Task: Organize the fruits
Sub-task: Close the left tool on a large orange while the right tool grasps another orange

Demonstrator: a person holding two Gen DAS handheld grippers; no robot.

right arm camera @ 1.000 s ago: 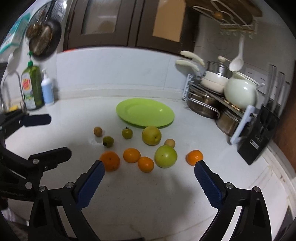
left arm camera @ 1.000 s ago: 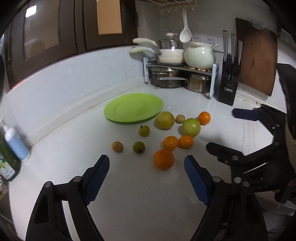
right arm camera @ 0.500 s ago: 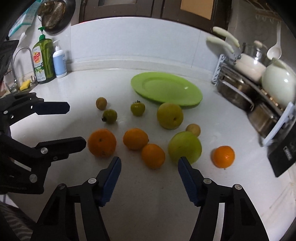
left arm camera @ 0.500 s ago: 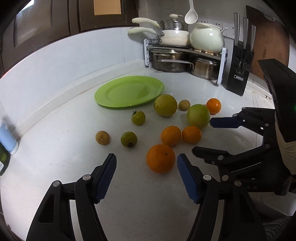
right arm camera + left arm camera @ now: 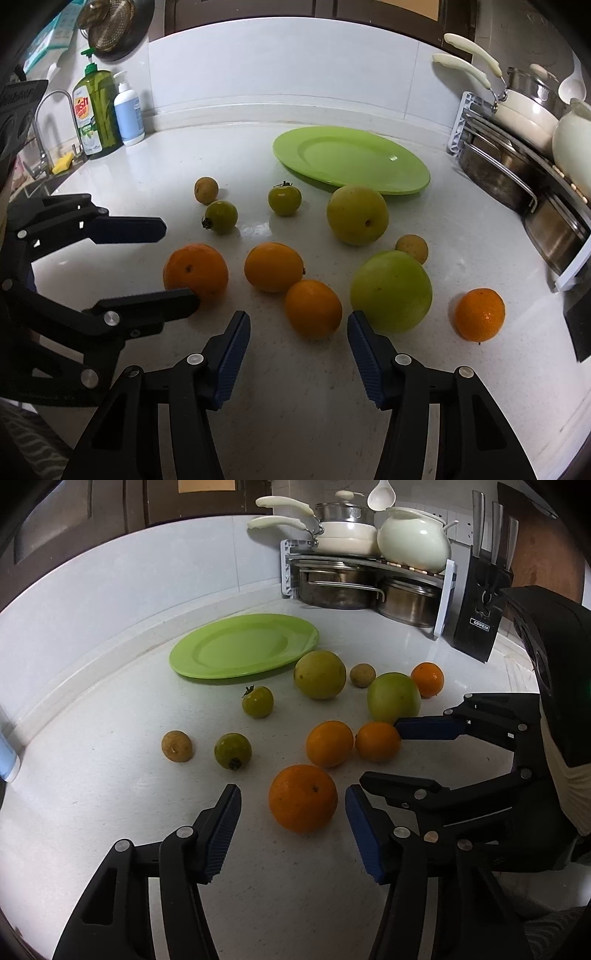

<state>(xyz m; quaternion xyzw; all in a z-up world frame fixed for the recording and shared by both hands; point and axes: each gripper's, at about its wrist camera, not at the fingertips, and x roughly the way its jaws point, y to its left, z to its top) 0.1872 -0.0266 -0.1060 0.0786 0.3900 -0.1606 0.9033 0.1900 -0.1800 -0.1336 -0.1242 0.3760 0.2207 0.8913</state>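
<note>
Having closed in since before, the spread left gripper [image 5: 293, 827] and spread right gripper [image 5: 299, 350] each flank an orange [image 5: 303, 798].

left claw [image 5: 293, 827] open, right claw [image 5: 298, 347] open, side by side

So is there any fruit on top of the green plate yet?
No. The green plate shows only its bare shiny top; all the fruit sits on the counter in front of it. What is under the plate cannot be seen.

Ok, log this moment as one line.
left gripper: open, fingers flank big orange | right gripper: open, behind small orange | green plate: no fruit
</note>
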